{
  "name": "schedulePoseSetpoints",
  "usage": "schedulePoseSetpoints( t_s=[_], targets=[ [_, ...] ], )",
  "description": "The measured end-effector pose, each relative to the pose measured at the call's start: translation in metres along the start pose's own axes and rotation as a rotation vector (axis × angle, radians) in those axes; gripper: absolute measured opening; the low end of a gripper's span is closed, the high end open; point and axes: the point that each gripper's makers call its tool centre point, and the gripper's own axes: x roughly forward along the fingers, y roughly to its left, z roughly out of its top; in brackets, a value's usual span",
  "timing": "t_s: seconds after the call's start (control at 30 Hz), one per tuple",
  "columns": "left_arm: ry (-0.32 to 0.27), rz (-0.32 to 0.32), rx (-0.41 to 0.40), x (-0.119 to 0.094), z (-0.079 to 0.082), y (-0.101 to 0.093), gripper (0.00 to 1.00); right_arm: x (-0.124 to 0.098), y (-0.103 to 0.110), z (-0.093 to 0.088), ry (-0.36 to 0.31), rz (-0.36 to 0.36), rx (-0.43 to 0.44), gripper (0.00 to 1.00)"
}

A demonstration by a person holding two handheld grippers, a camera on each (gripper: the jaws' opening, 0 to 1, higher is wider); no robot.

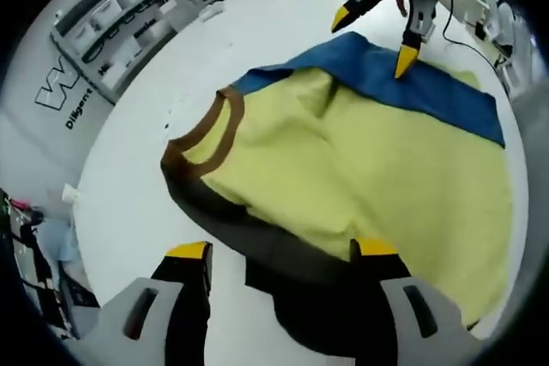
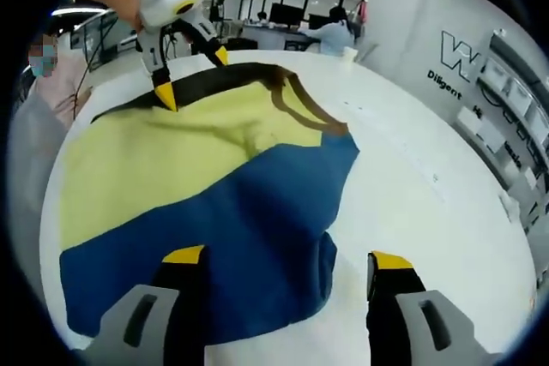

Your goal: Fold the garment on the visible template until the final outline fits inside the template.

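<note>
A yellow garment lies spread flat on the white table. It has a brown collar, a blue part on its far side and a dark part on its near side. My left gripper is open, its jaws straddling the dark part's edge. The right gripper hangs open over the blue edge, one tip touching the cloth. In the right gripper view, the right gripper is open above the blue part. Across the garment, the left gripper stands open at the dark edge near the collar.
Shelves with bins stand beside the table along a white wall with lettering. A cable lies on the table past the blue edge. A person stands at the table's side, others sit farther back.
</note>
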Motion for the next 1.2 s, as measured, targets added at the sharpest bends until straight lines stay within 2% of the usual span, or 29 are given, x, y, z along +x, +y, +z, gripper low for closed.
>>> schedulePoseSetpoints(
  t_s=[0.13, 0.23, 0.27, 0.43, 0.6, 0.67, 0.8, 0.93, 1.1, 1.2],
  targets=[
    [0.021, -0.005, 0.003, -0.004, -0.013, -0.004, 0.67, -0.002, -0.002, -0.003, 0.008, -0.011, 0.013, 0.76],
    [0.062, 0.008, 0.018, -0.006, -0.024, -0.005, 0.64, -0.003, -0.003, -0.005, 0.01, -0.02, 0.028, 0.76],
    [0.049, 0.017, 0.012, -0.006, -0.023, -0.003, 0.63, -0.004, -0.003, -0.005, 0.012, -0.024, 0.035, 0.76],
    [0.073, 0.042, 0.022, -0.007, -0.023, 0.0, 0.63, -0.006, -0.003, -0.007, 0.012, -0.035, 0.029, 0.75],
    [0.124, 0.072, 0.143, -0.009, -0.025, 0.003, 0.55, -0.012, -0.006, -0.014, 0.025, -0.048, 0.031, 0.77],
    [0.114, 0.071, 0.162, -0.008, -0.024, 0.0, 0.53, -0.015, -0.007, -0.018, 0.031, -0.054, 0.027, 0.78],
    [0.126, 0.083, 0.136, -0.009, -0.025, 0.004, 0.54, -0.022, -0.007, -0.024, 0.033, -0.064, 0.028, 0.77],
    [0.143, 0.113, 0.071, -0.009, -0.028, 0.012, 0.59, -0.027, -0.008, -0.03, 0.038, -0.079, 0.044, 0.78],
    [0.146, 0.117, 0.07, -0.009, -0.029, 0.012, 0.59, -0.035, -0.004, -0.037, 0.05, -0.085, 0.048, 0.77],
    [0.142, 0.108, 0.111, -0.009, -0.027, 0.007, 0.55, -0.04, -0.002, -0.04, 0.058, -0.089, 0.07, 0.78]
  ],
)
